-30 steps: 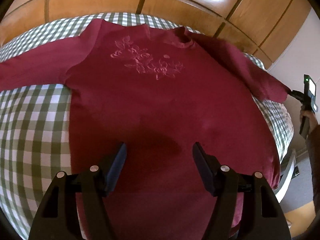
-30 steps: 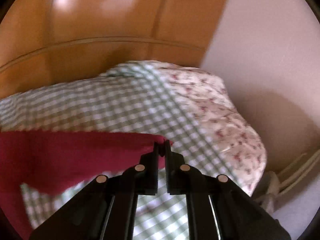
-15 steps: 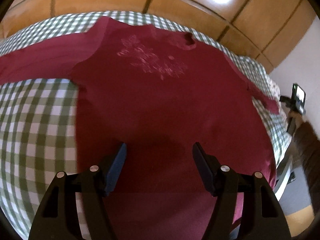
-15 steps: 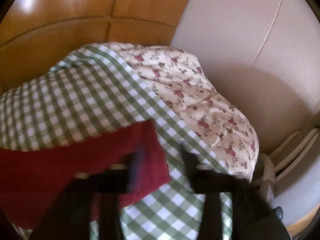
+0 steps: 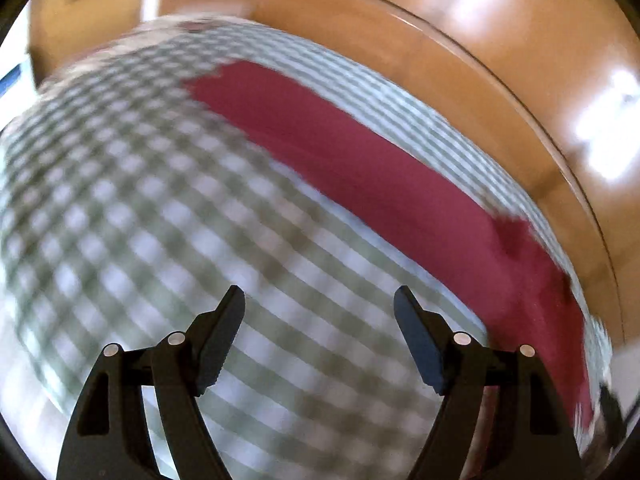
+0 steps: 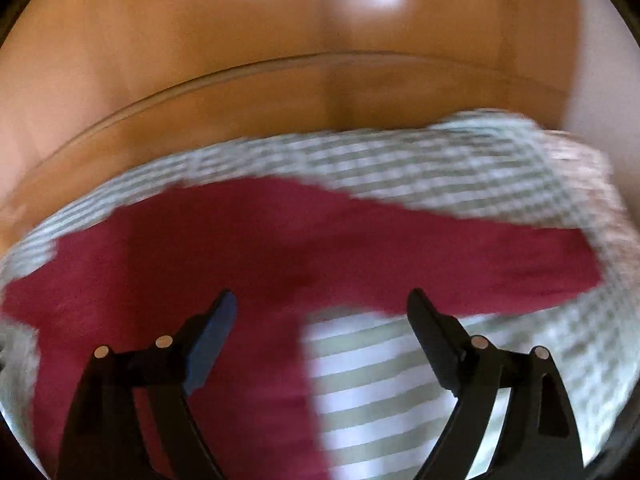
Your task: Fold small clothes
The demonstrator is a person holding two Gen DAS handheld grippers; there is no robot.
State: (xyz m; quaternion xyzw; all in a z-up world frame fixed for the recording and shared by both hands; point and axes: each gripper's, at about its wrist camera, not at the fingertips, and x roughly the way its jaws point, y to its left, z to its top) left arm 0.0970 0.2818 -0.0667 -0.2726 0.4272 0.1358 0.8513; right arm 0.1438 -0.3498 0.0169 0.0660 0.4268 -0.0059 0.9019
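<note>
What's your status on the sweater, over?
Left gripper open, empty, over checked cloth. Right gripper open, jaws just been opening, nothing between them. Red sweater lies flat, sleeves spread, unfolded. Nothing in the way.

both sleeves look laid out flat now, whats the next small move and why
Probably bring the left gripper across to the cuff of the red sleeve and close on it, to fold it inward. The sleeve lies stretched out flat on the checked cover, and this gripper is open over bare cover, holding nothing. The right gripper, whose jaws have just been opening, is open over the red top.
</note>
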